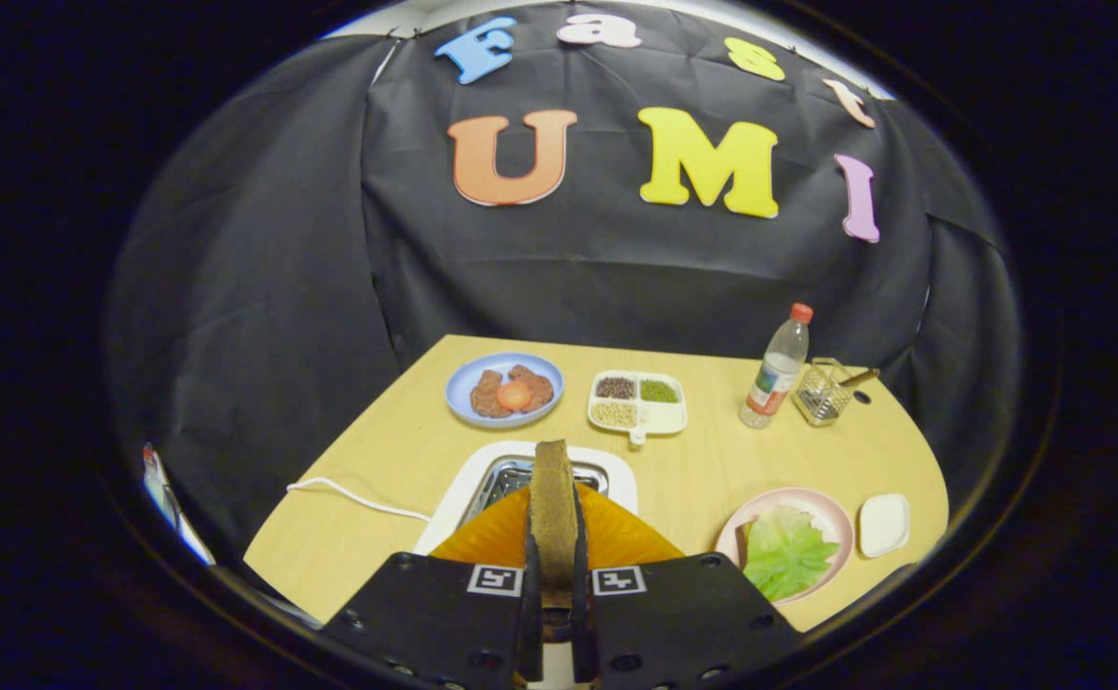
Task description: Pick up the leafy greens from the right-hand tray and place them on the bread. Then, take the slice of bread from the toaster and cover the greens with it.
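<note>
My gripper (555,580) is shut on a brown slice of bread (553,503), held upright and edge-on between both fingers. The slice stands above the white toaster (460,494), whose metal slot (504,476) shows just beyond the fingers. An orange rounded surface (621,537) lies between the fingers and the toaster; I cannot tell what it is. Ahead and to the right of the fingers, a green leafy lettuce piece (787,554) lies on a pink plate (832,513). A thin brown sliver shows at the leaf's left edge.
Beyond the toaster sit a blue plate (464,383) with meat patties and a tomato slice, and a white divided dish (669,419) of grains. A plastic bottle (777,369), a wire holder (822,393) and a small white dish (883,524) stand on the right. A white cord (348,495) runs left.
</note>
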Motion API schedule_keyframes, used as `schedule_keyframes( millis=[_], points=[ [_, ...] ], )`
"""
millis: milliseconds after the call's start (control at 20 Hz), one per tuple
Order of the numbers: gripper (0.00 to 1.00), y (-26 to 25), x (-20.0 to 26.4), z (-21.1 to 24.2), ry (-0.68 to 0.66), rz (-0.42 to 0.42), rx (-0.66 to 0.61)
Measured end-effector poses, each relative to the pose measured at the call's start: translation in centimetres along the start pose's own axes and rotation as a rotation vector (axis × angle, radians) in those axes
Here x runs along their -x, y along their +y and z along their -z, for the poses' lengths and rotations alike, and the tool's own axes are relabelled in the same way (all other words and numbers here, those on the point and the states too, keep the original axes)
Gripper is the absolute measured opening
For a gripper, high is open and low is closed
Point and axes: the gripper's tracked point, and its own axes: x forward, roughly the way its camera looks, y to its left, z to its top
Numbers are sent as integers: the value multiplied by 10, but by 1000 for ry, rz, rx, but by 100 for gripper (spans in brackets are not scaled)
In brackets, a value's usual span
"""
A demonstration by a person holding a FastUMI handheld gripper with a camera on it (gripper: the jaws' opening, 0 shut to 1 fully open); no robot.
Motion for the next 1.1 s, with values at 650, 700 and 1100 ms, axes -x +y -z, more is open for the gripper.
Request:
schedule_keyframes(
  millis=[650,700,1100],
  points=[
    [11,-19,103,-68,-276,-53,-13],
    [11,-25,105,-69,-285,-52,-21],
    [12,-110,82,-44,-306,11,-99]
  ],
)
